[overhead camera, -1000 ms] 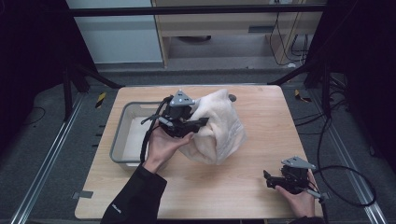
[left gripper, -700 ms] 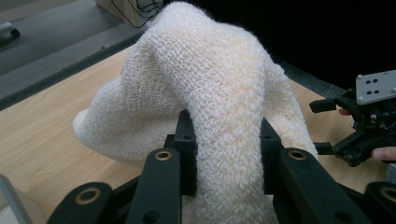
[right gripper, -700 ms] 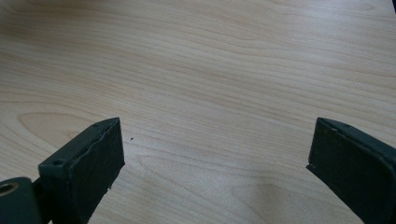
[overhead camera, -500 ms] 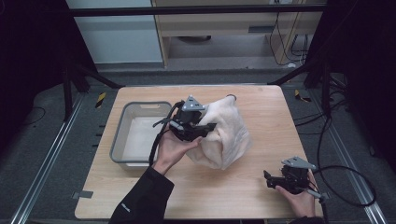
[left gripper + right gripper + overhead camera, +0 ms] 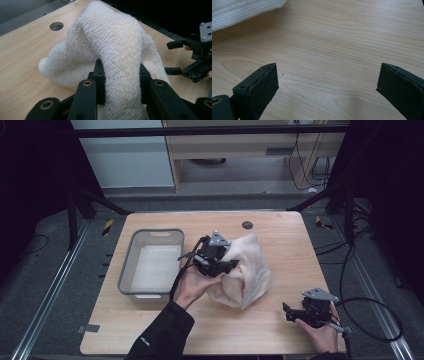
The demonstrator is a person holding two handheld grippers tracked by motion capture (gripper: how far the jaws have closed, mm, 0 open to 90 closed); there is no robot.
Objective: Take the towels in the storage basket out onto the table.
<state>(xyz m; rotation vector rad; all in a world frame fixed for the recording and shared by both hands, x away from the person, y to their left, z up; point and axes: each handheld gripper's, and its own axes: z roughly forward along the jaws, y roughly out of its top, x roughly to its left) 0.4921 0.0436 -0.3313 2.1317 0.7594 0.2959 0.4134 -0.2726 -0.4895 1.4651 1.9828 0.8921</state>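
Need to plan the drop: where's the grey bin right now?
In the high view the grey bin sits on the table's left half, just left of the left gripper, which is clamped on the cream cloth.

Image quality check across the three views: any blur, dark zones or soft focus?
High view: table evenly lit, surroundings nearly black. Left gripper view: knit cloth sharp, stitches readable, near jaws slightly soft. Right gripper view: wood grain crisp, jaws dark but defined, no glare.

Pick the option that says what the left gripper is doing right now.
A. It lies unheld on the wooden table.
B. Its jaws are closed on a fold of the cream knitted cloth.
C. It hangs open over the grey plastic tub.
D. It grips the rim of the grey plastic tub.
B: in the left gripper view the left gripper has its jaws pressed on a fold of the cream knitted cloth.
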